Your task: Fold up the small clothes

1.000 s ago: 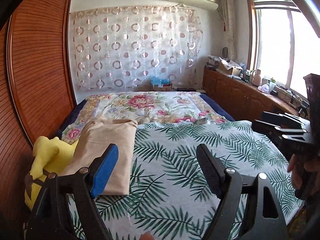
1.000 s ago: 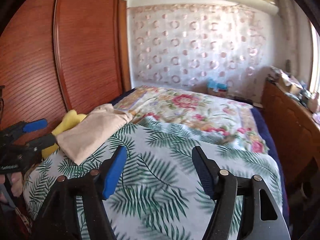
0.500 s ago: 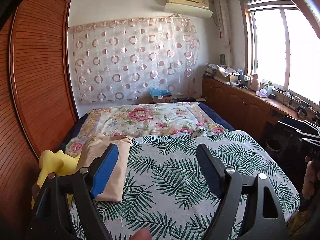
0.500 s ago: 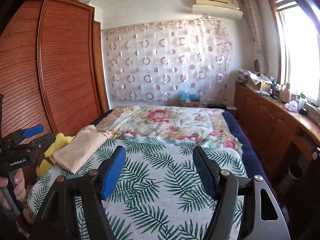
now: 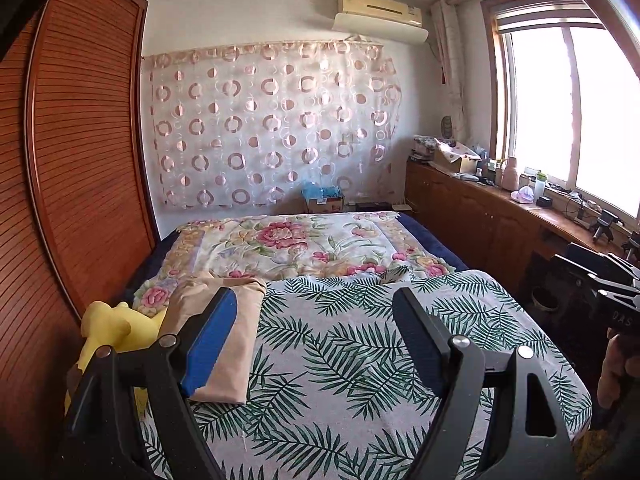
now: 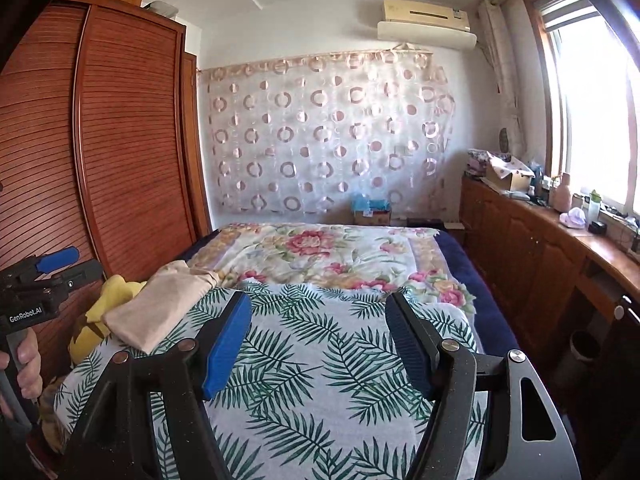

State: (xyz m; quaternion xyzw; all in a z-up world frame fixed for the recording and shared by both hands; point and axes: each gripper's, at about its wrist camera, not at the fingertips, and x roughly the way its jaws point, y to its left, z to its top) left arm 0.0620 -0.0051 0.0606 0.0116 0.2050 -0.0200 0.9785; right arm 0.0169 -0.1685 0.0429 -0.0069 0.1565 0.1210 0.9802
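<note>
Both grippers are wide open and empty right now, from where I'm driving this. Left gripper (image 5: pixel 312 344) hangs over the near end of the bed (image 5: pixel 472 256), right gripper (image 6: pixel 316 340) about the same on its side, nothing between the jaws on either.

The task's thing, as far as I can judge: a beige garment (image 5: pixel 236 344) already folded into a neat long rectangle on the left edge of the palm-leaf sheet (image 5: pixel 360 360). Just beside it, further left, there's a yellow garment (image 5: pixel 108 328) bunched up against the wardrobe (image 5: pixel 80 160). I'd guess that's the next one to fold, can't tell what kind of clothing it is.

Position-wise: in the left view the beige piece sits right behind the blue pad (image 5: pixel 208 344), so it's ahead and below, slightly left of center. From the right gripper it's well off to the left, with the yellow one beyond it.

How I'd do it: take the left gripper down and left past the beige stack without dragging it, pinch a single edge of the yellow piece rather than the whole wad, and pull it onto the open middle of the sheet. Then bring the right gripper in for the other corner so it spreads flat before any folding.
</note>
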